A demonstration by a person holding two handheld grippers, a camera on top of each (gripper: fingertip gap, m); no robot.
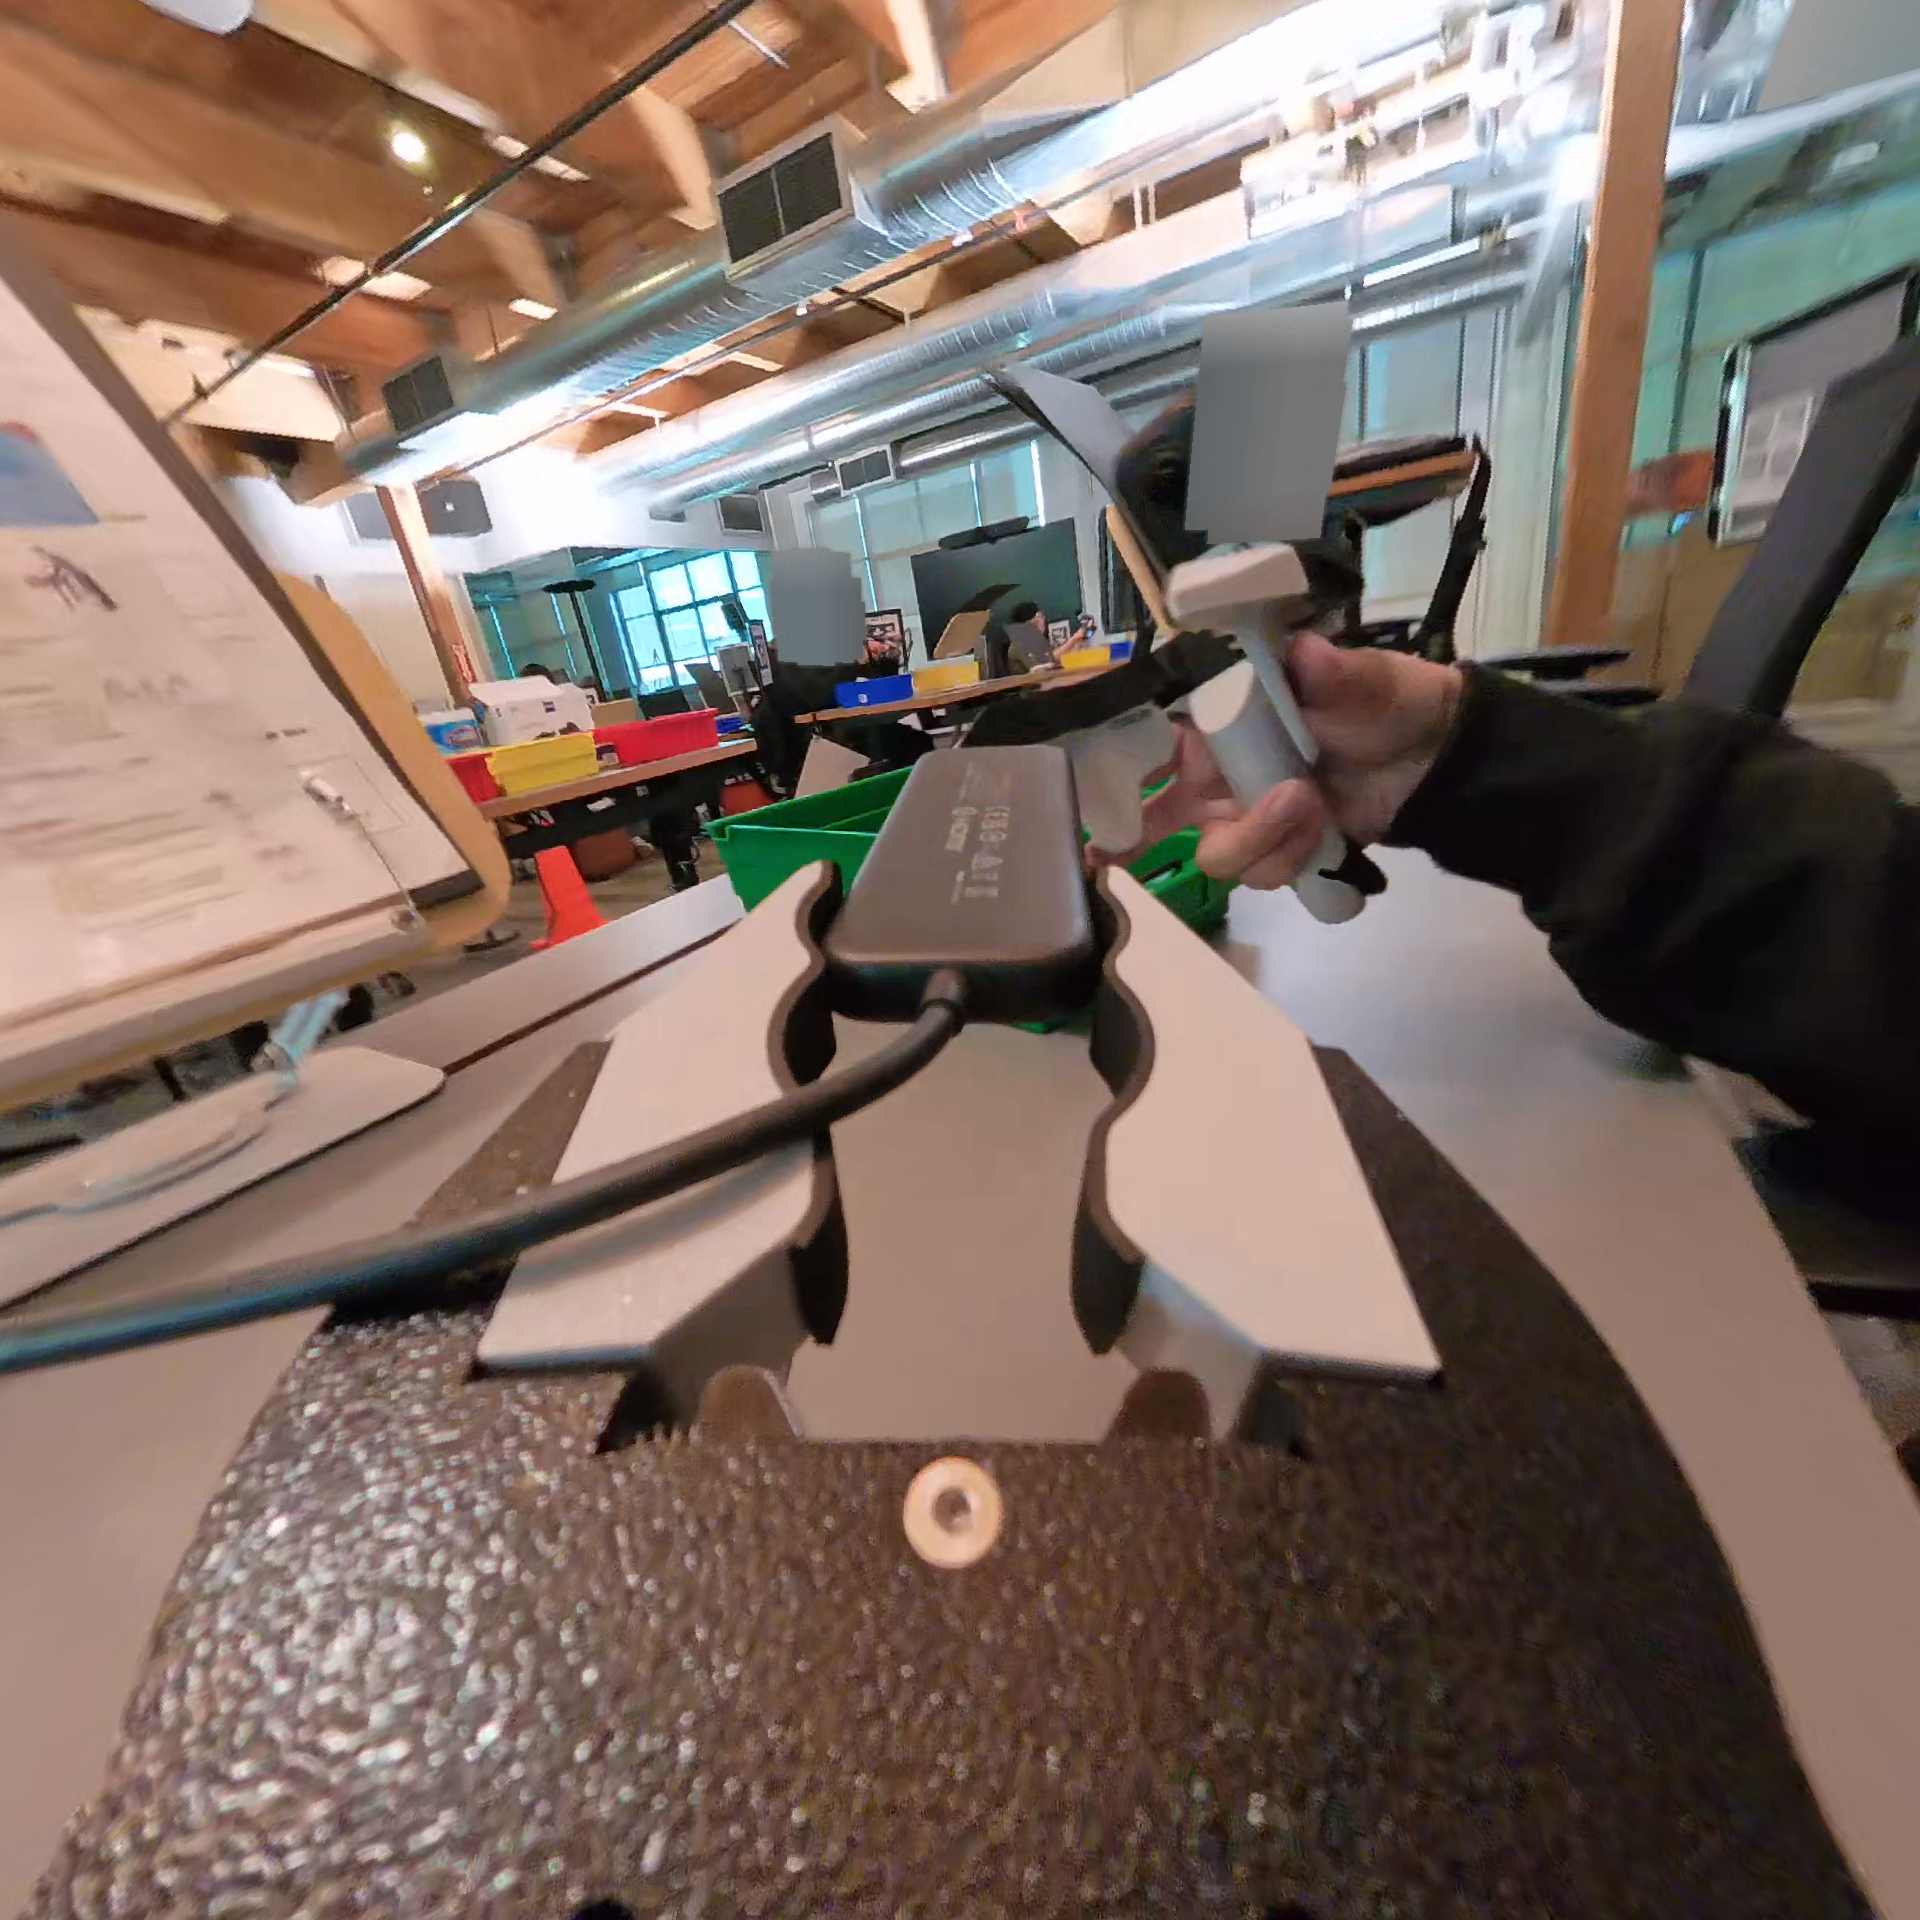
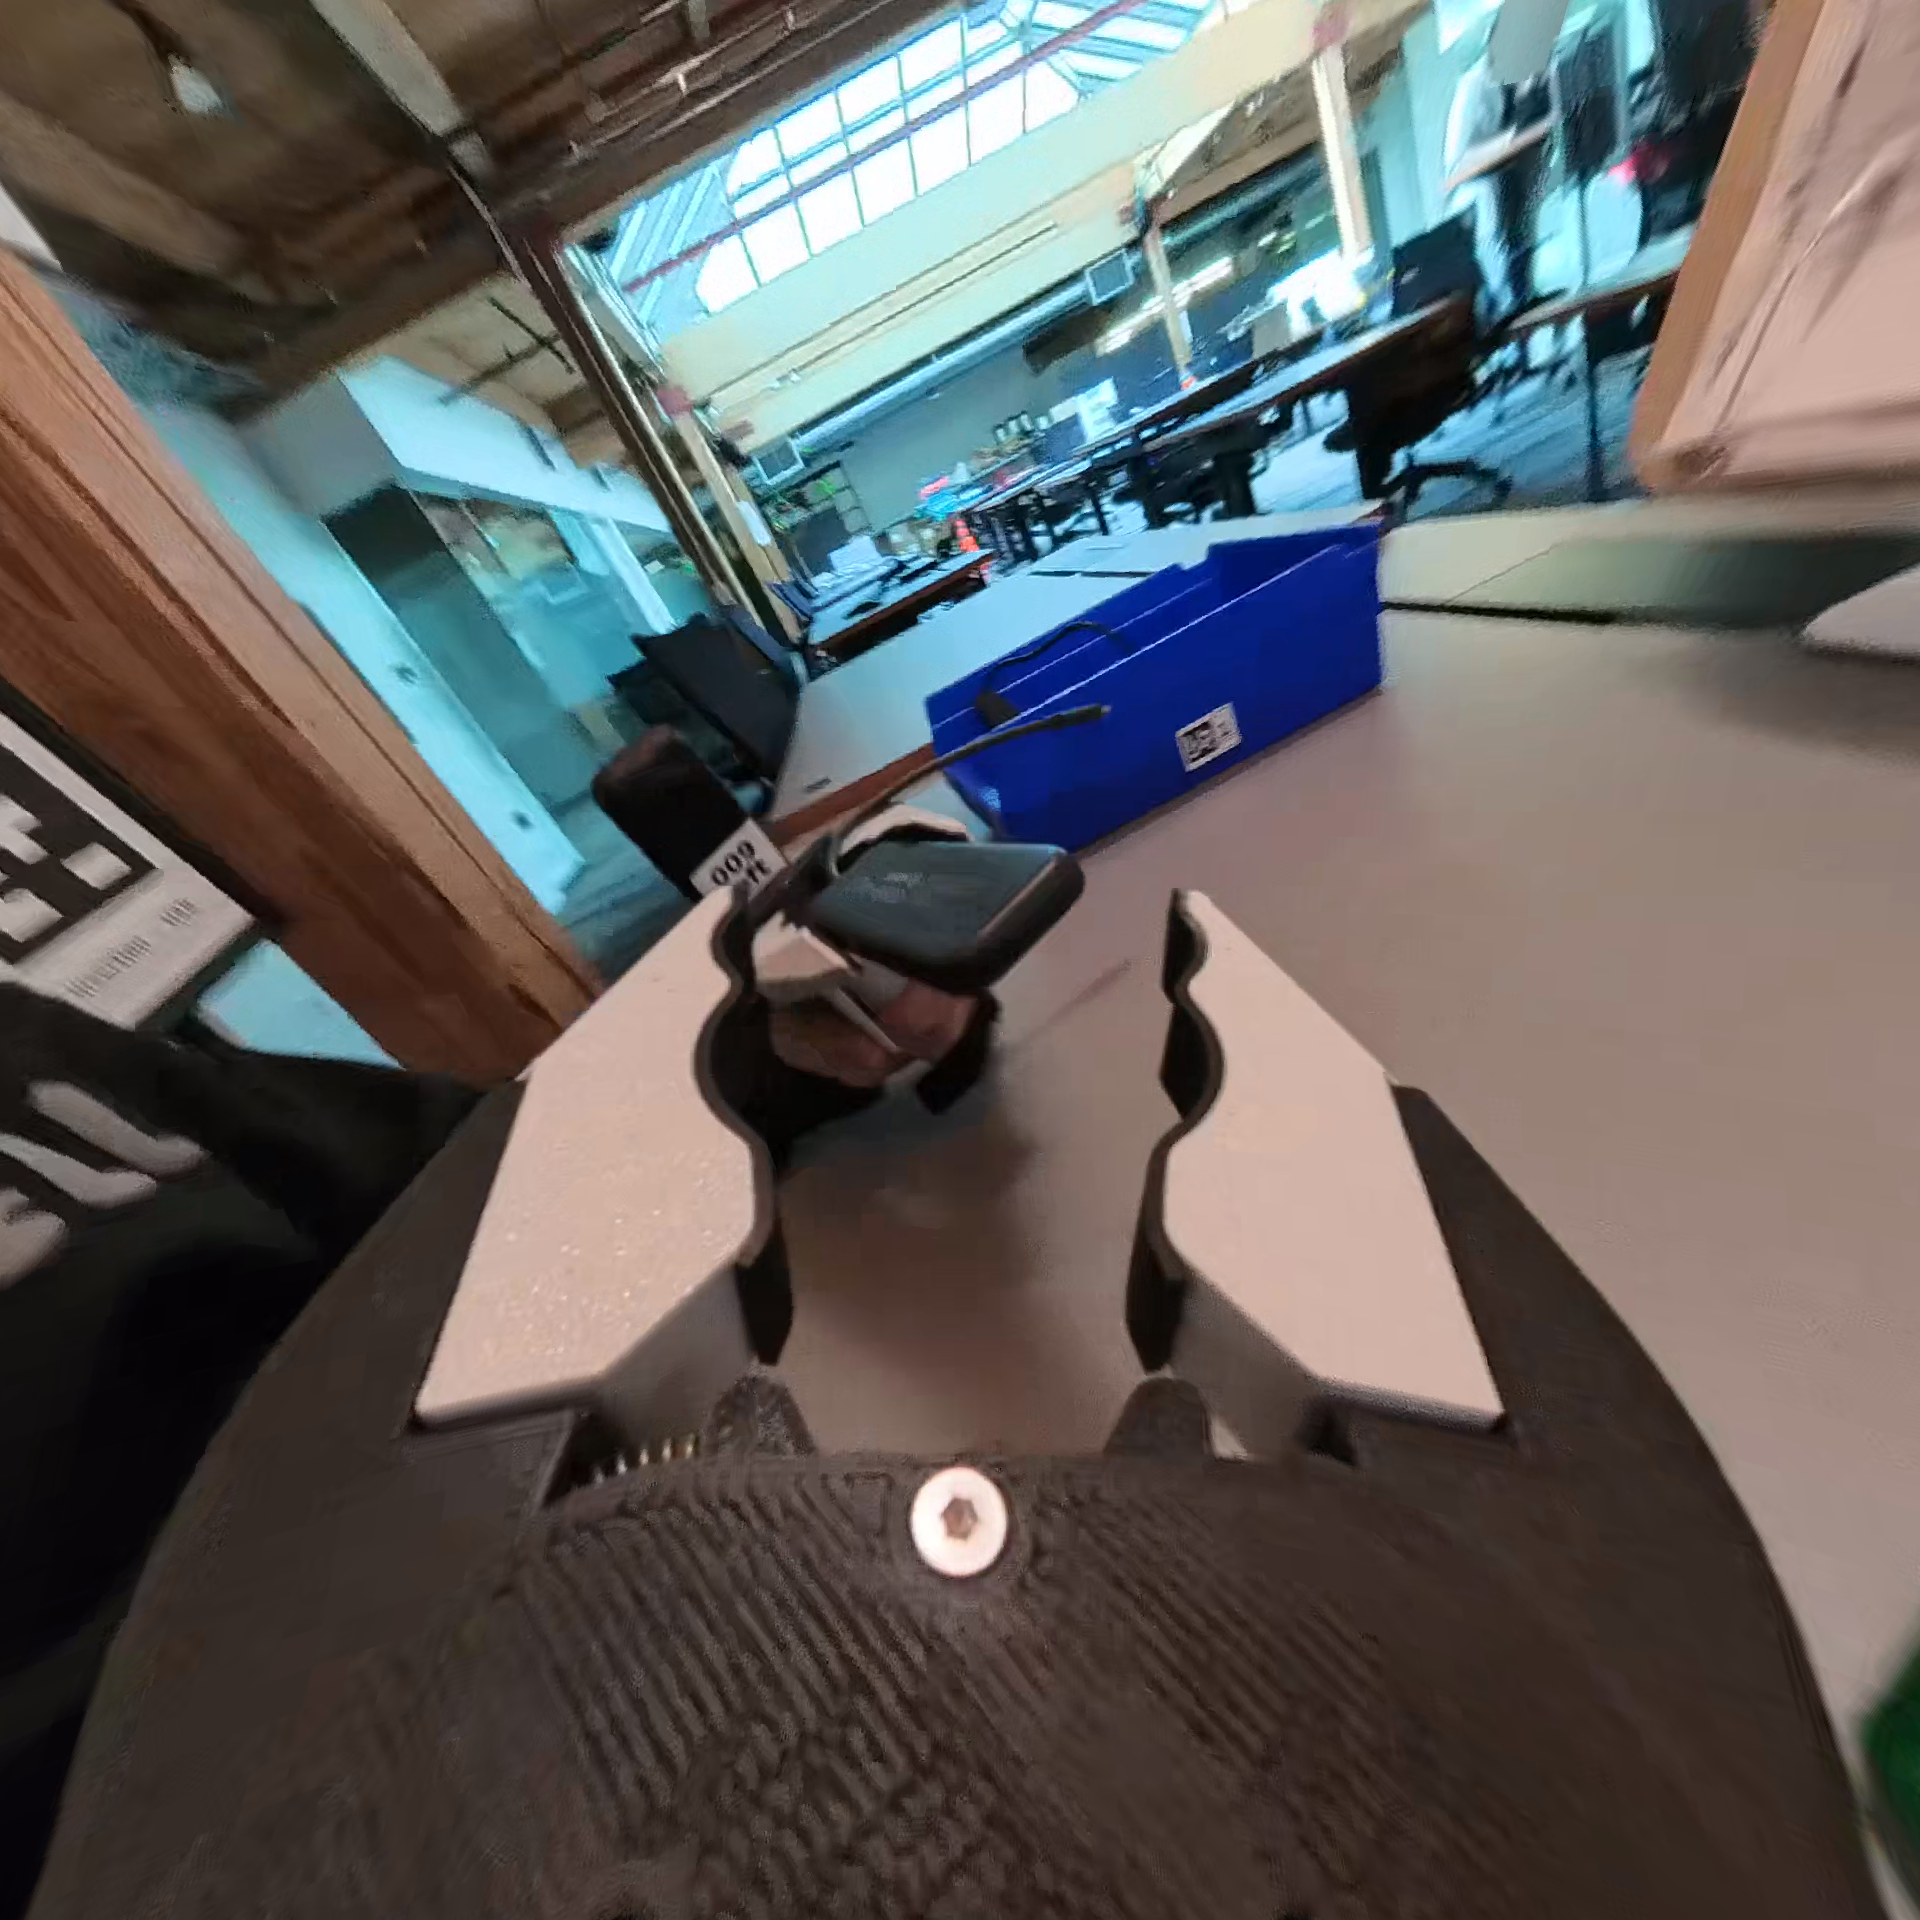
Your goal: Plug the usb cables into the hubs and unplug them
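My left gripper (image 1: pixel 966 896) is shut on the near end of a dark grey USB hub (image 1: pixel 977 831) and holds it above the grey table (image 1: pixel 1403 997). The hub's black cable (image 1: pixel 623 1179) trails from that end to the left. In the right wrist view my right gripper (image 2: pixel 961 935) is open and empty, with the hub (image 2: pixel 935 902) just beyond its fingertips, held by the left gripper's white fingers (image 2: pixel 805 961). A thin black cable (image 2: pixel 966 743) with a plug end rises behind the hub. A hand holds the right gripper's handle (image 1: pixel 1252 743) behind the hub.
A green bin (image 1: pixel 790 844) stands on the table behind the hub. A blue bin (image 2: pixel 1195 691) with black cables stands farther along the table. A board with printed sheets (image 1: pixel 156 727) leans on a stand at the left. A black chair (image 1: pixel 1808 540) is at the right.
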